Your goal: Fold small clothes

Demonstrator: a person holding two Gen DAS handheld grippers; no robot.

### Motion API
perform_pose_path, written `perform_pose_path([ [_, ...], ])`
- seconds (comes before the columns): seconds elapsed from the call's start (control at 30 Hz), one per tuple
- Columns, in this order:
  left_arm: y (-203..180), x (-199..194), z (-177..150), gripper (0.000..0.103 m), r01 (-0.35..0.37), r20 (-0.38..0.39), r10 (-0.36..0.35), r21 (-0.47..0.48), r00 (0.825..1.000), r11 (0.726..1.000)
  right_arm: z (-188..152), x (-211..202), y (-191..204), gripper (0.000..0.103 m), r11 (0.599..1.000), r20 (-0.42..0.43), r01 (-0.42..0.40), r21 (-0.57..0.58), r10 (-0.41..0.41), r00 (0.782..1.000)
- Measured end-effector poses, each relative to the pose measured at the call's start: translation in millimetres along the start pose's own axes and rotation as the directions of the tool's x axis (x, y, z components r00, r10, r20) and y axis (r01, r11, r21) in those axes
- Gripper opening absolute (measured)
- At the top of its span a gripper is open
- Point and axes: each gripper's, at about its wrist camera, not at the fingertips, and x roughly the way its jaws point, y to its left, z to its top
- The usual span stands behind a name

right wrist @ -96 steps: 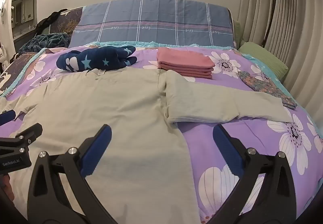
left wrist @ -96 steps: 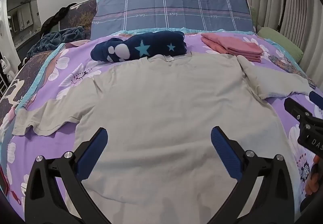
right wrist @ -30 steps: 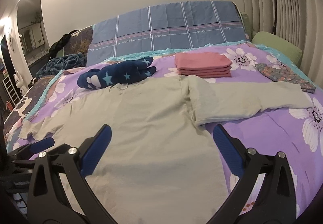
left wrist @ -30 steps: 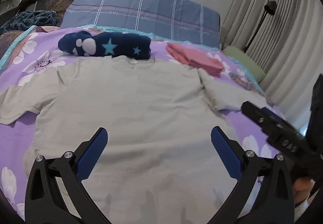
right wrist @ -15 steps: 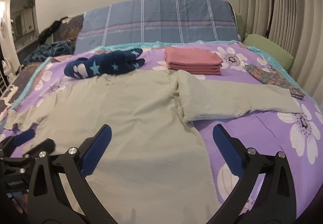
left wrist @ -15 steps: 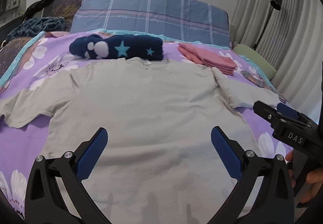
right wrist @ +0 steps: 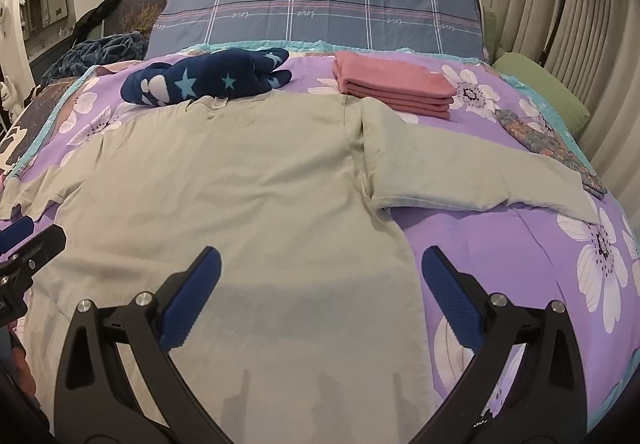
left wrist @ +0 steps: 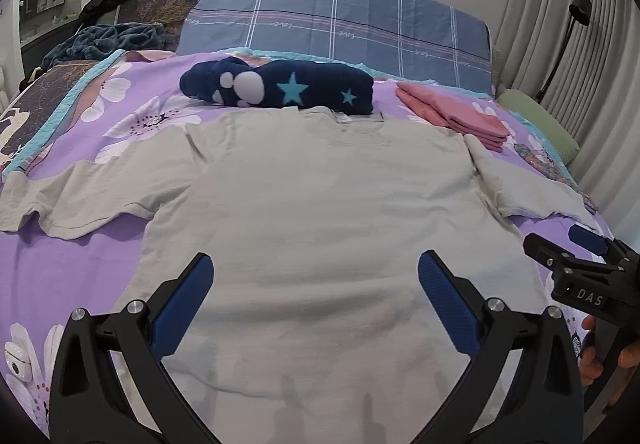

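Note:
A pale grey-green long-sleeved shirt (left wrist: 320, 203) (right wrist: 240, 195) lies flat on the purple flowered bedspread (left wrist: 72, 276) (right wrist: 500, 244), collar toward the headboard, both sleeves spread out sideways. My left gripper (left wrist: 314, 296) hovers open over the shirt's lower middle, nothing between its blue pads. My right gripper (right wrist: 320, 292) is open above the shirt's lower right side, near the right hem edge. The right gripper also shows at the right edge of the left wrist view (left wrist: 580, 244), held by a hand (left wrist: 600, 356).
A rolled navy star-print garment (left wrist: 280, 89) (right wrist: 204, 79) lies just beyond the collar. A folded pink stack (left wrist: 456, 115) (right wrist: 396, 85) sits at the back right. A patterned cloth (right wrist: 552, 147) and green pillow (right wrist: 544, 87) lie at the right edge. Blue plaid pillow (right wrist: 320, 19) behind.
Both grippers have shifted slightly over the shirt and the views have swung a little; the shirt lies as before and both grippers stay open.

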Motion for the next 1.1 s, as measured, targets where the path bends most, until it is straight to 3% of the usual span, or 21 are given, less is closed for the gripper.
perform_pose_path([
  [0.67,9.6,7.0,-4.6,0.102,-0.020,-0.017,0.021,0.007,1.000,1.000,0.8,2.6,3.0,0.101,1.000,-0.007,0.005,-0.002,-0.005,1.000],
  [1.1,39.0,7.0,-5.8,0.102,-0.035,-0.004,0.035,-0.046,0.999,0.998,4.5,0.3,14.0,0.101,0.999,0.012,0.031,-0.042,-0.030,0.999],
])
